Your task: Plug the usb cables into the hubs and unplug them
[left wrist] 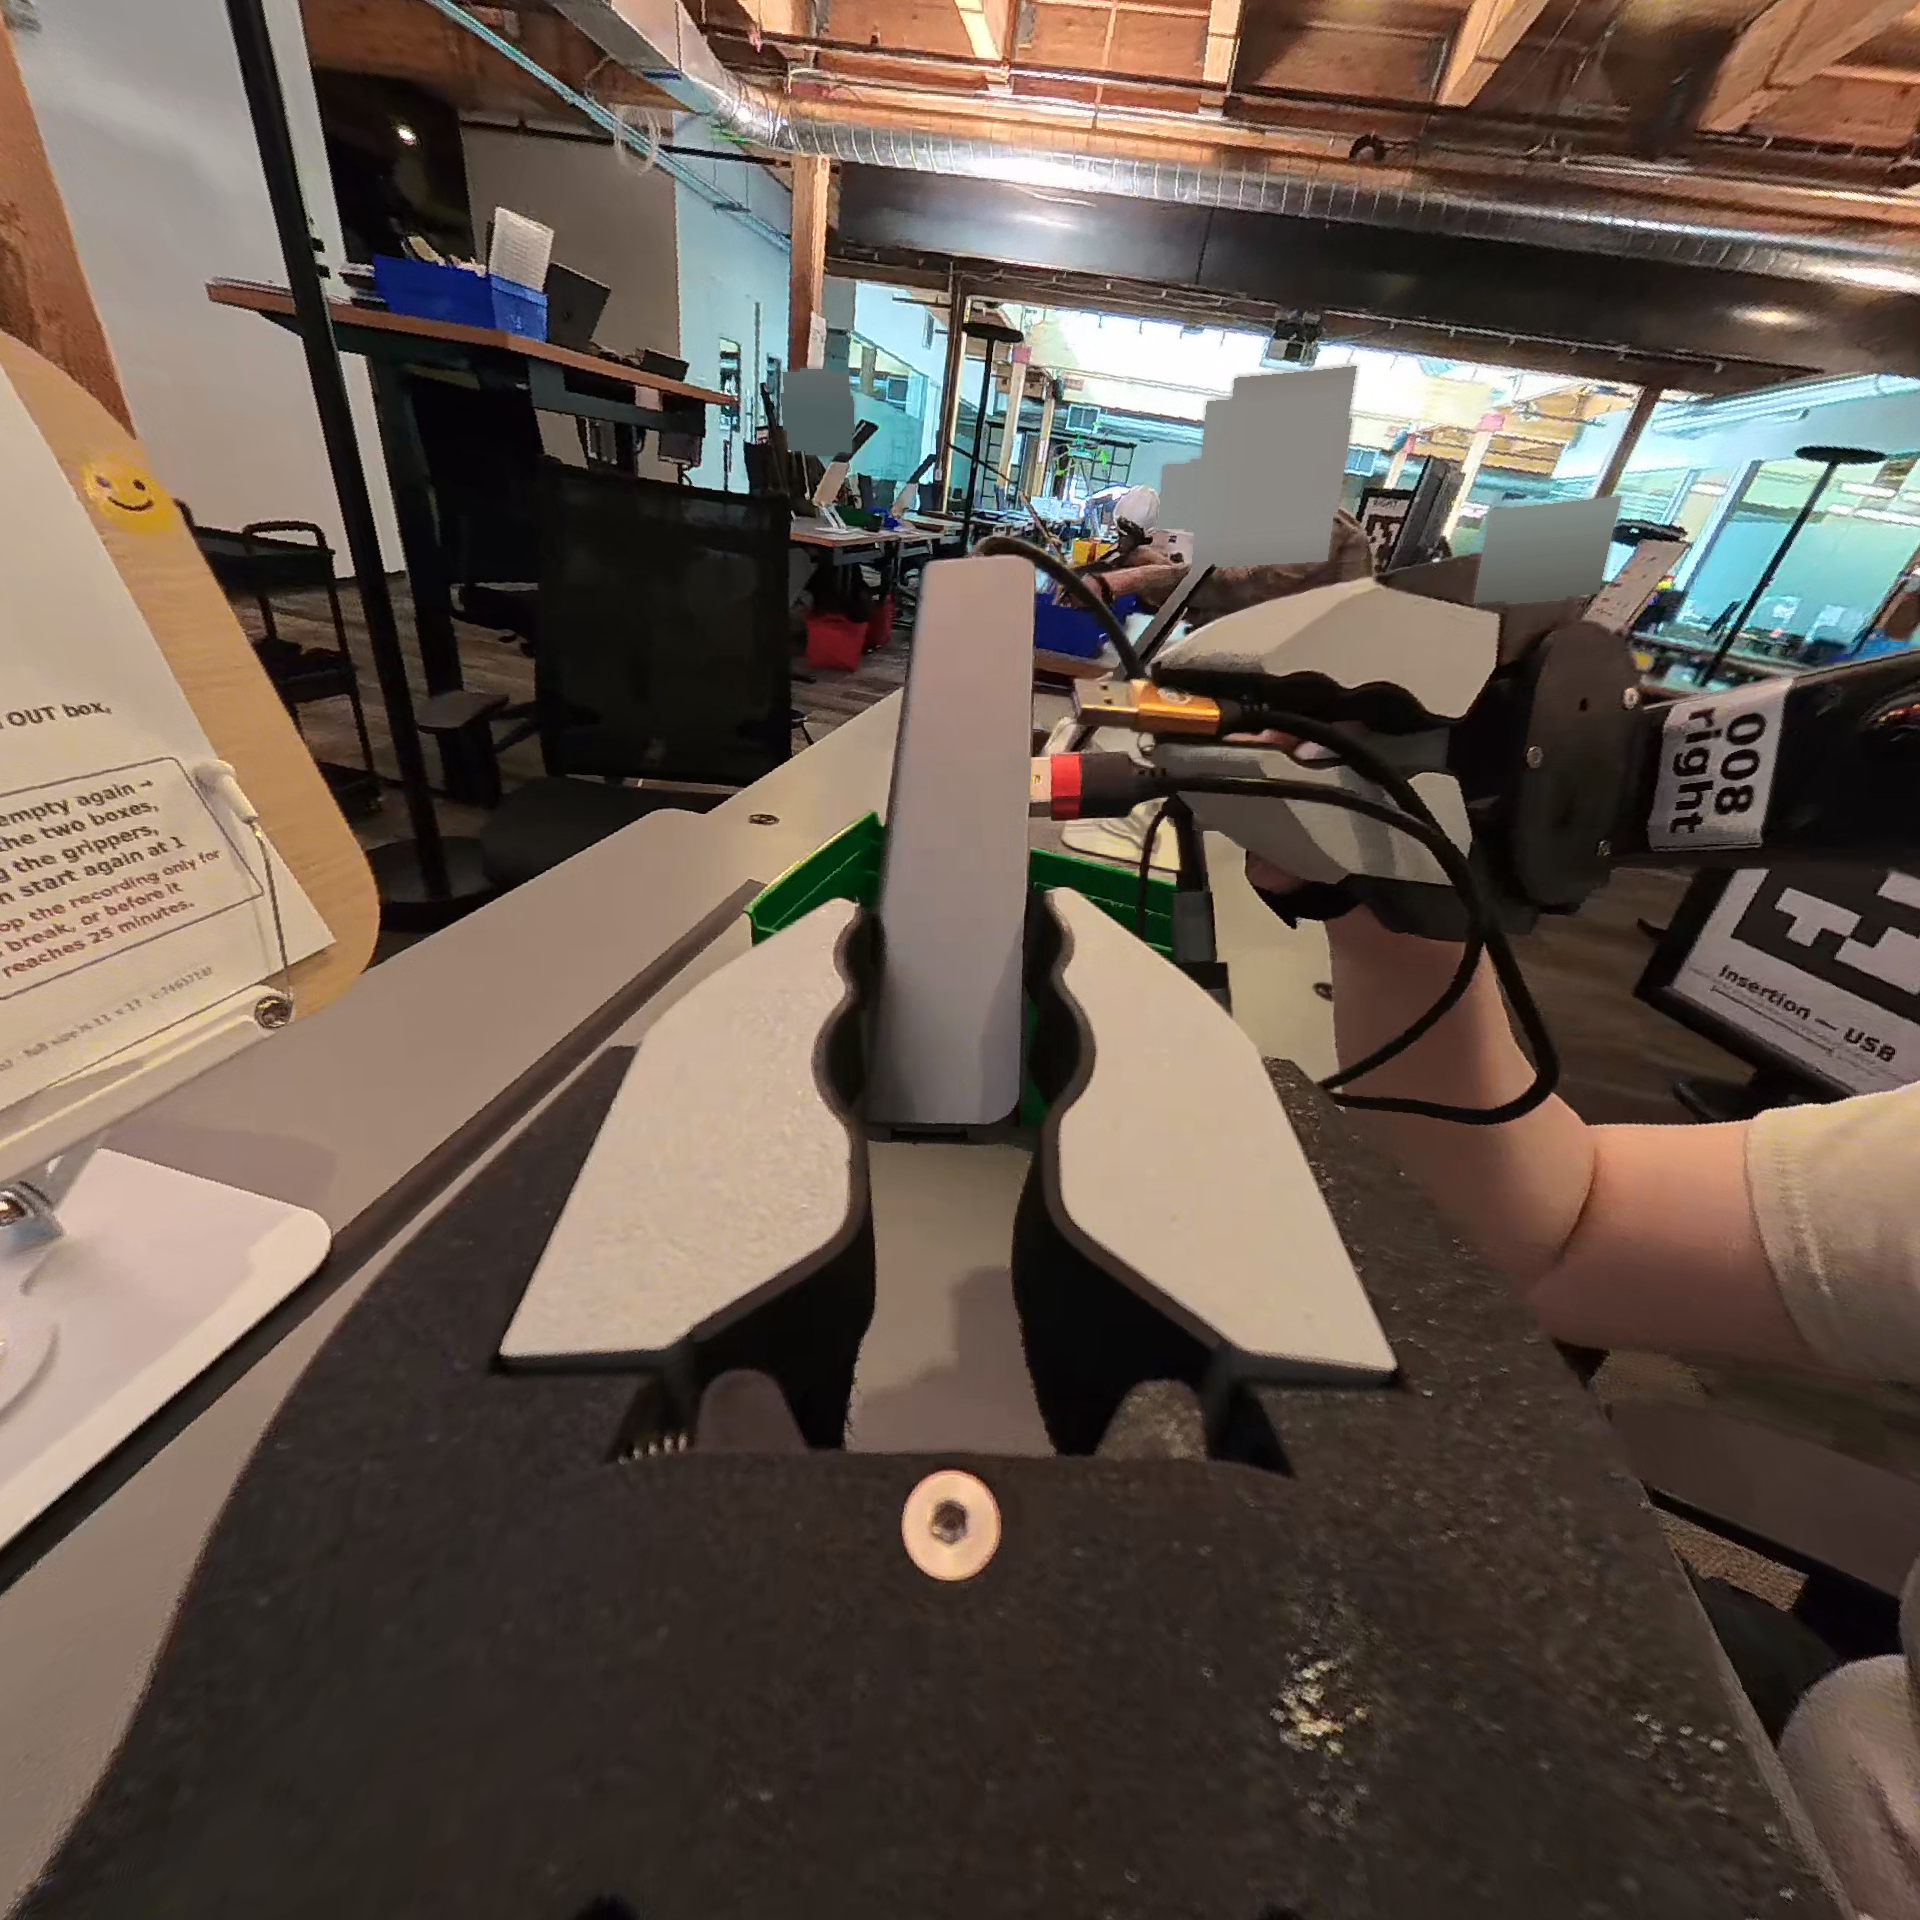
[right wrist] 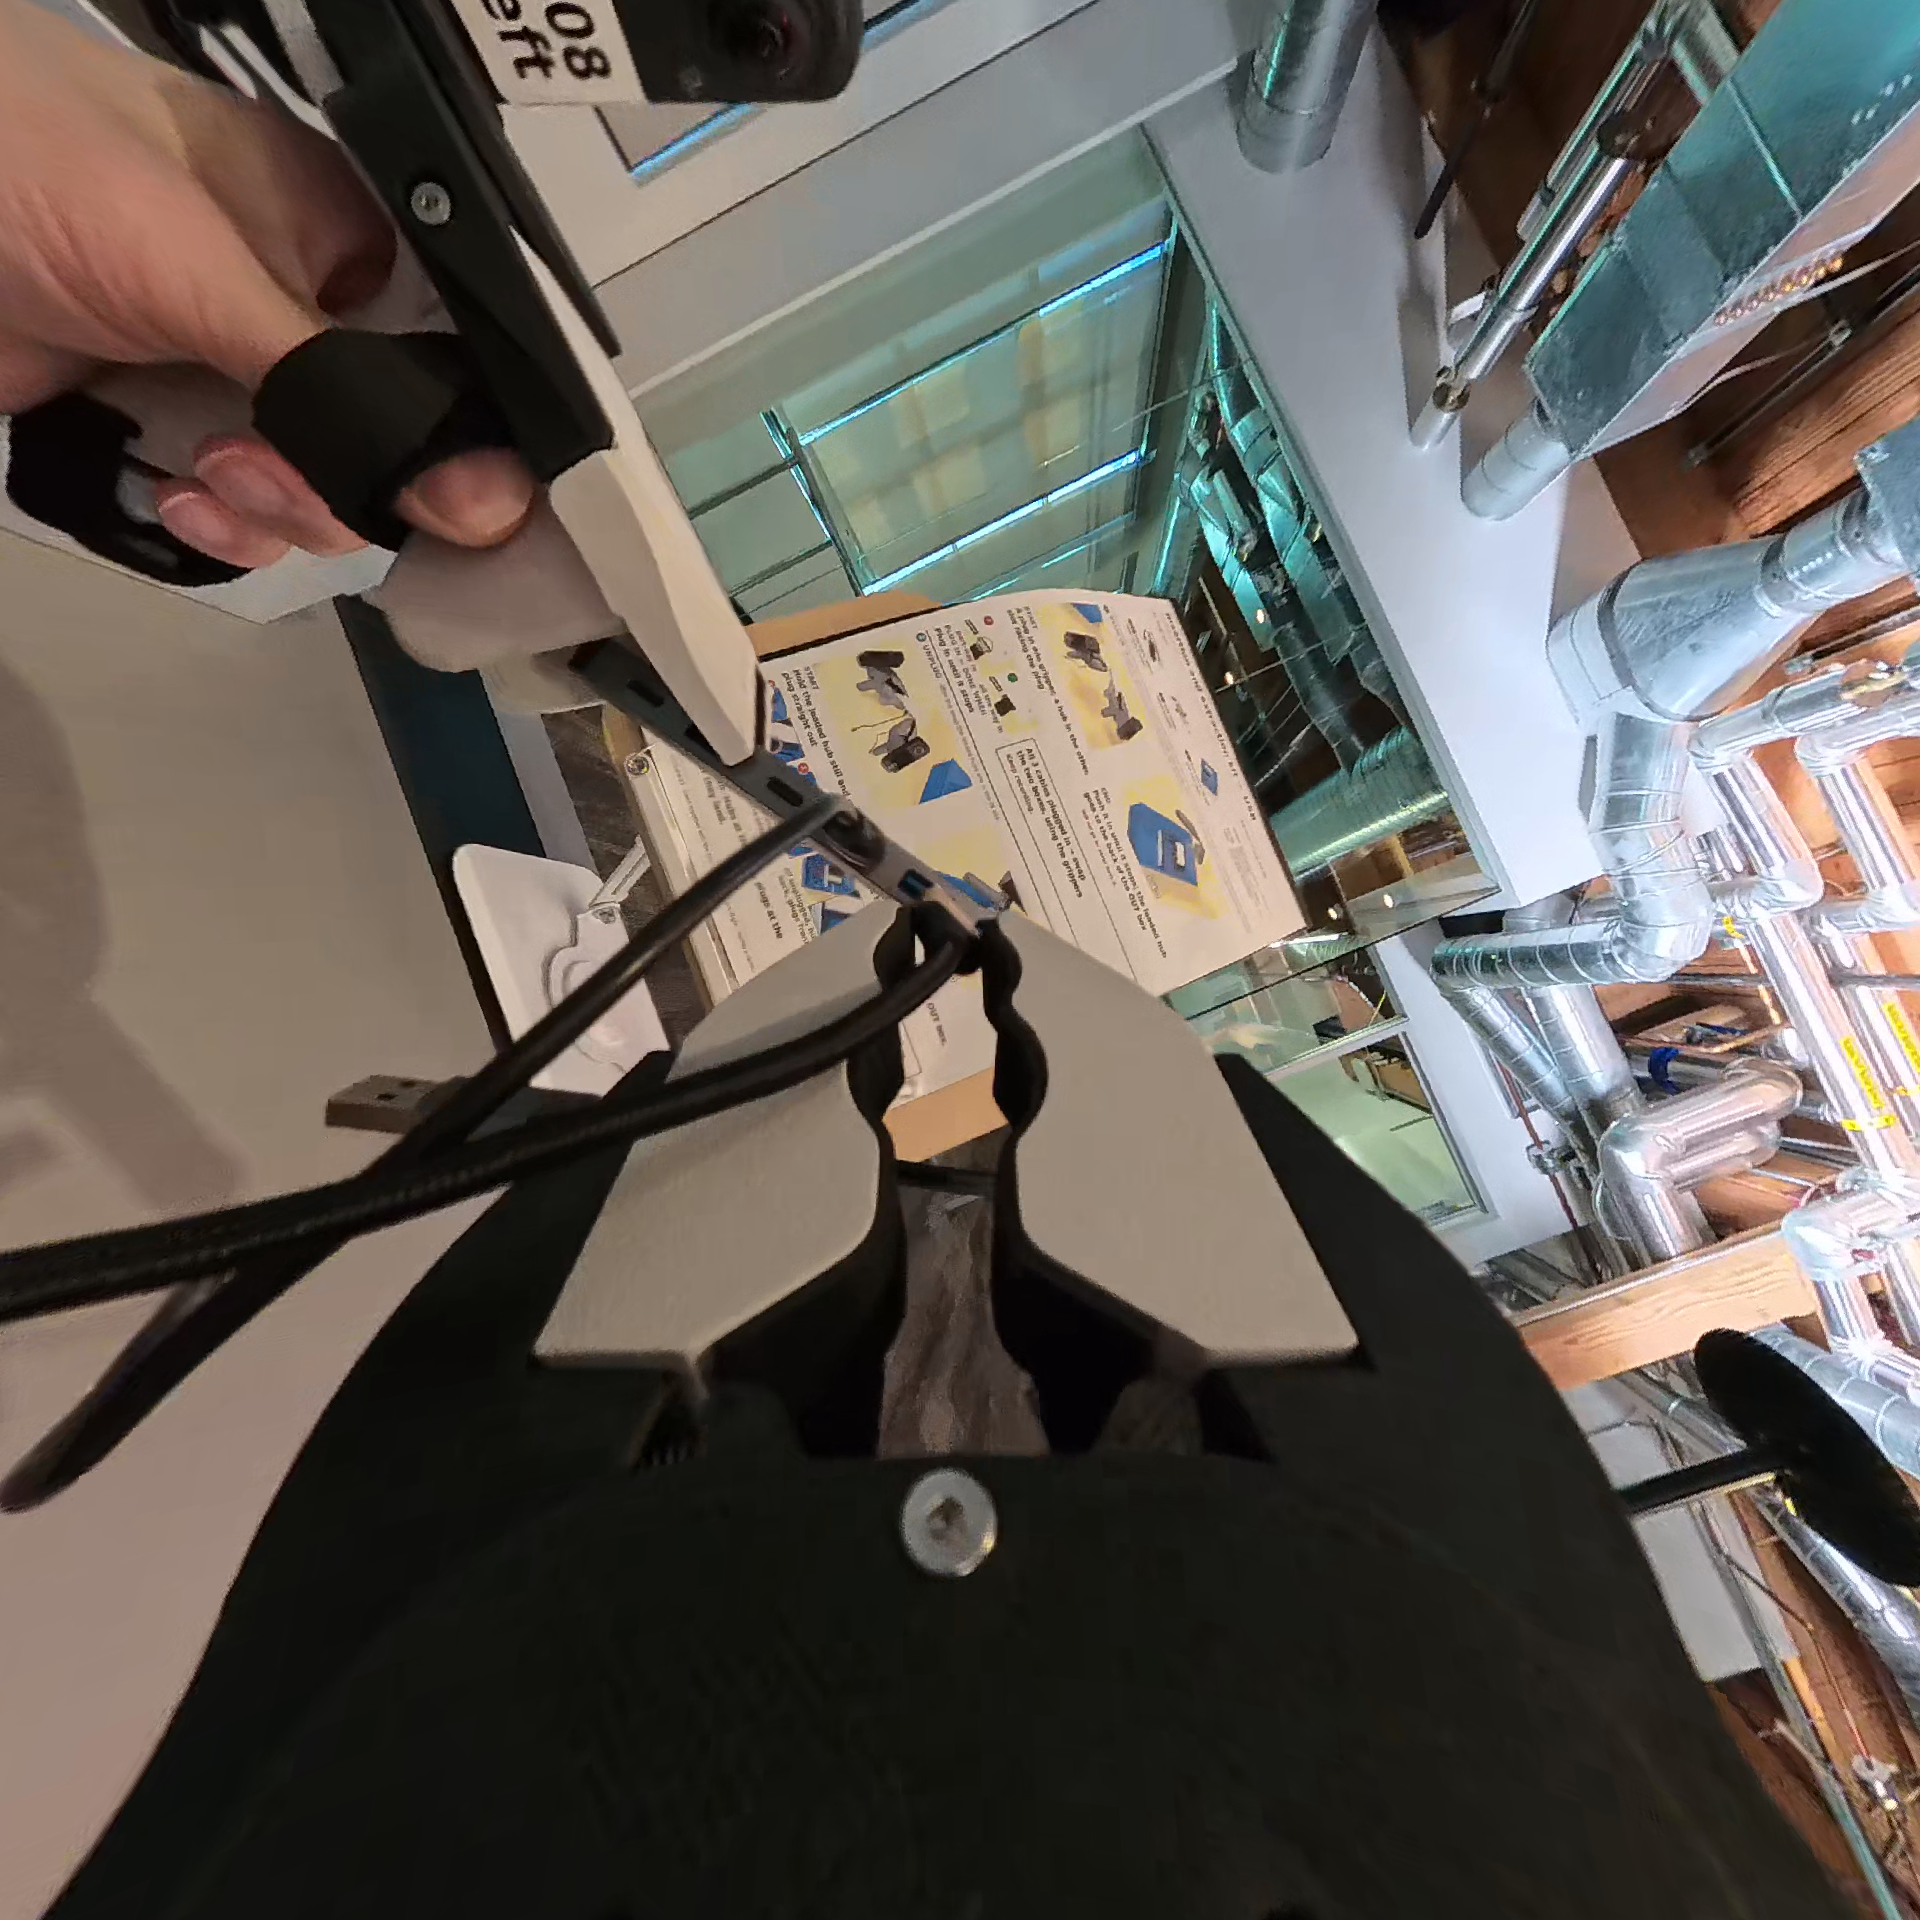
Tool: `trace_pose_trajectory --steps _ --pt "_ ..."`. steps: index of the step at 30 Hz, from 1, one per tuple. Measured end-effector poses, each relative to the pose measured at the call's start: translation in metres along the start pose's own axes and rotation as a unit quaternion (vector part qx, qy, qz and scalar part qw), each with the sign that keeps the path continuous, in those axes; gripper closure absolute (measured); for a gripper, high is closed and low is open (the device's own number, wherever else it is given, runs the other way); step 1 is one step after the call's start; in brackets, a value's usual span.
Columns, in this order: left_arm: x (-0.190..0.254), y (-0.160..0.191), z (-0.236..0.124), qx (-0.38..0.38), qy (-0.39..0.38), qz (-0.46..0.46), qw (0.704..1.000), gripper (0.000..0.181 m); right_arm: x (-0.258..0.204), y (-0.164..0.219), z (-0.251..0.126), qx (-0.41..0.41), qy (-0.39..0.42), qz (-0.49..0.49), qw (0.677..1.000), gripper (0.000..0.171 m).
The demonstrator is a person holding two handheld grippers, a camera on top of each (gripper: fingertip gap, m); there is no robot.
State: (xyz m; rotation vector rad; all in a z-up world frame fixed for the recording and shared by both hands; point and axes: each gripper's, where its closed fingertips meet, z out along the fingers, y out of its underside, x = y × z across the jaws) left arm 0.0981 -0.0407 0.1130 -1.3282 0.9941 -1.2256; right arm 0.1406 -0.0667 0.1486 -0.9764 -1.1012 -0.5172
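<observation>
My left gripper (left wrist: 951, 914) is shut on a flat grey usb hub (left wrist: 956, 727) and holds it upright above the table. My right gripper (left wrist: 1174, 717) comes in from the right, shut on two black usb cables. The orange-collared plug (left wrist: 1153, 707) stops short of the hub. The red-collared plug (left wrist: 1081, 787) has its metal tip at the hub's right edge; I cannot tell whether it is inside a port. In the right wrist view the hub (right wrist: 790, 795) shows edge-on with its ports, held by the left gripper (right wrist: 644, 696), and my right gripper (right wrist: 945, 935) pinches the cables just below it.
A green bin (left wrist: 810, 883) stands behind the hub on the grey table (left wrist: 468, 1018). A loose grey plug (left wrist: 1195, 914) hangs under the right gripper. An instruction sheet on a stand (left wrist: 125, 831) is at the left, a marker sign (left wrist: 1818, 966) at the right. Left tips to right tips: about 7 centimeters.
</observation>
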Motion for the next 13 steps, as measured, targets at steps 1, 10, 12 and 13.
trace_pose_trajectory --steps 1,10,12,13 --pt "0.0014 0.0 0.0006 -0.003 0.001 0.002 1.0 0.154 -0.0008 -0.0003 0.0001 0.002 0.001 -0.008 1.0 0.159" --pt "0.0026 0.0 -0.0017 -0.021 -0.012 0.028 0.999 0.154 -0.0089 0.0003 0.0028 0.0 -0.002 -0.047 0.999 0.158" --pt "0.003 0.0014 -0.0013 -0.03 -0.016 0.036 0.999 0.154 -0.0082 -0.0013 0.0027 0.003 0.006 -0.056 0.998 0.158" --pt "0.0028 0.0011 -0.0013 -0.03 -0.019 0.04 0.999 0.154 -0.0077 -0.0023 0.0024 0.005 0.01 -0.06 0.998 0.158"
